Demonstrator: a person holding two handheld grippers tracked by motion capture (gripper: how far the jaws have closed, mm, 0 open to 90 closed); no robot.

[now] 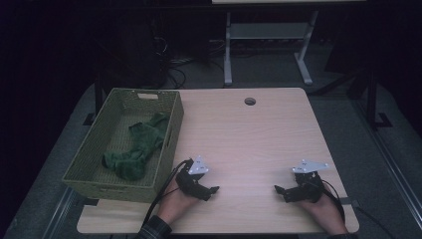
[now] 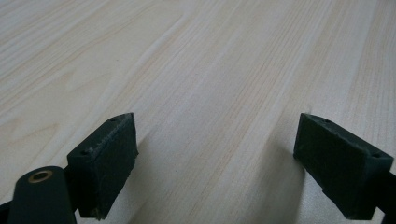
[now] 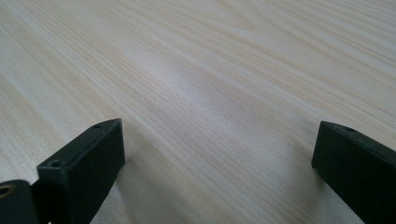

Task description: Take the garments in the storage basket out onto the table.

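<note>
A green woven basket (image 1: 168,130) stands on the left side of the pale wooden table (image 1: 249,139), with a crumpled green cloth (image 1: 137,149) lying inside it. My left gripper (image 1: 215,191) rests low over the table's near edge, just right of the basket's front corner, pointing toward the middle. Its jaws stand wide apart in the left gripper view (image 2: 217,154), only bare wood between them. My right gripper (image 1: 277,189) rests near the front right, pointing left at the other one. In its own view (image 3: 219,158) the jaws are also wide, nothing between them.
A round cable hole (image 1: 250,101) sits near the table's far edge. Behind the table, a white desk frame (image 1: 268,45) and cables (image 1: 174,64) stand on a dark floor. A cable (image 1: 159,201) trails from the left gripper past the basket's front corner.
</note>
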